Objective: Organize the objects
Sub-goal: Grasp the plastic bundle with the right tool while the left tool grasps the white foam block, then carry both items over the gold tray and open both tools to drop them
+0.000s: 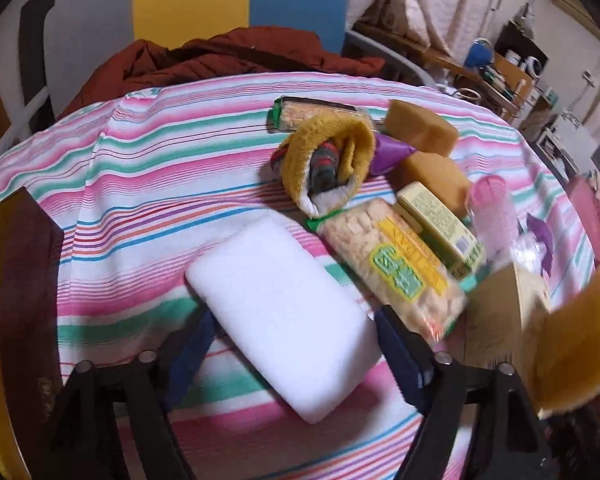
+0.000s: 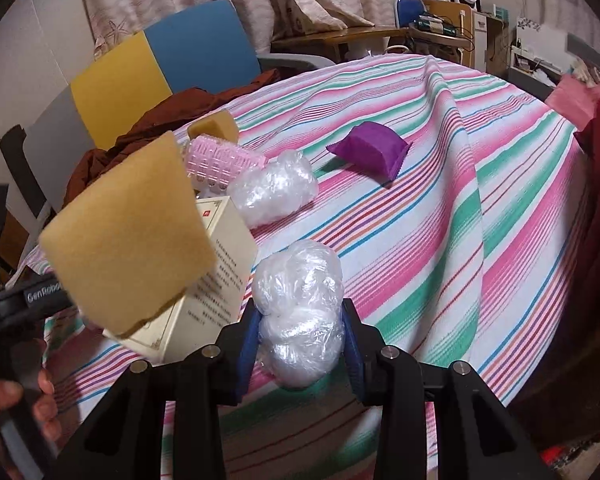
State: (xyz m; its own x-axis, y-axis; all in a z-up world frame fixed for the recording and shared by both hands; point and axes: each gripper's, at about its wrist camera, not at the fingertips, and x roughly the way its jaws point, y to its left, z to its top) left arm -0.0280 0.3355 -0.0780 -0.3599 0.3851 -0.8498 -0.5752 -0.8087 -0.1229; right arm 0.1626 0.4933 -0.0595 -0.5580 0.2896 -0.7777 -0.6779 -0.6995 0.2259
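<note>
My table, under a striped cloth (image 1: pixel 148 168), carries everything; a red jacket (image 1: pixel 220 60) lies heaped past its far edge against a yellow and blue chair (image 2: pixel 172 60).

My left gripper (image 1: pixel 292 344) is spread wide with a white foam block (image 1: pixel 284 312) lying on the cloth between its fingers; whether the pads actually touch the block I cannot tell. Just right of the block a cracker pack (image 1: pixel 392 264) lies on a slant, and a green carton (image 1: pixel 440 224) lies against its far side. Beyond them a yellow sock roll (image 1: pixel 328 160) sits in front of a second cracker pack (image 1: pixel 316 114). Two tan sponges (image 1: pixel 420 126) sit right of the roll, with a purple sachet (image 1: pixel 388 152) tucked between roll and sponges.

My right gripper (image 2: pixel 300 344) is closed on a plastic wrap ball (image 2: pixel 300 316), blue pads pressing it from both sides, just above the cloth. Left of it stands a cream box (image 2: pixel 208 280), and a tan sponge sheet (image 2: pixel 132 240) blocks part of that box from view. A second wrap ball (image 2: pixel 276 188) lies further off, touching a pink roller (image 2: pixel 220 160). A purple pouch (image 2: pixel 372 150) lies apart on open cloth.
</note>
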